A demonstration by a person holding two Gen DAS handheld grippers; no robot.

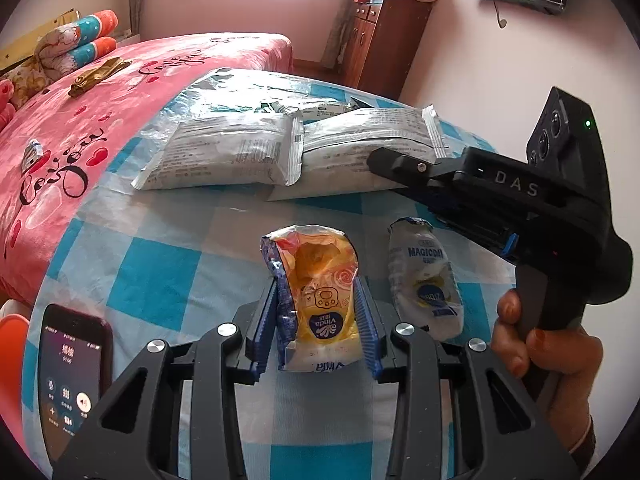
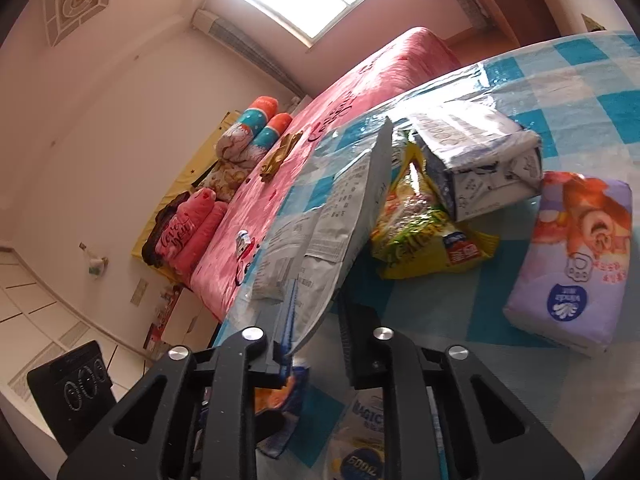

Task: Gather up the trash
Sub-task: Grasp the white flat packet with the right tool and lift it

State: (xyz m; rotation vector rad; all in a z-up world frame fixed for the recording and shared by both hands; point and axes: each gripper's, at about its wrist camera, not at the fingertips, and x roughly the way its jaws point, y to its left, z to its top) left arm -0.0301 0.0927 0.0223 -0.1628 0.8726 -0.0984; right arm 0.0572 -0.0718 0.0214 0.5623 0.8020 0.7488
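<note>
My left gripper (image 1: 318,320) is shut on a crumpled yellow Vinda tissue wrapper (image 1: 316,256), which stands upright between its blue pads just above the checked tablecloth (image 1: 160,272). A white MAGICDAY wrapper (image 1: 424,276) lies flat just to its right. In the right wrist view my right gripper (image 2: 318,296) is shut on the near corner of a silver-white printed packet (image 2: 340,208), which tilts up on edge. From the left wrist view, the right gripper (image 1: 396,166), held by a hand, reaches onto that packet (image 1: 368,136).
A second silver packet (image 1: 224,152) lies left of the held one. Beyond it are a green-yellow noodle bag (image 2: 424,232), a white-blue bag (image 2: 480,160) and a purple tissue pack (image 2: 572,264). A lit phone (image 1: 72,376) lies at the table's near left. A pink bed (image 1: 120,80) adjoins.
</note>
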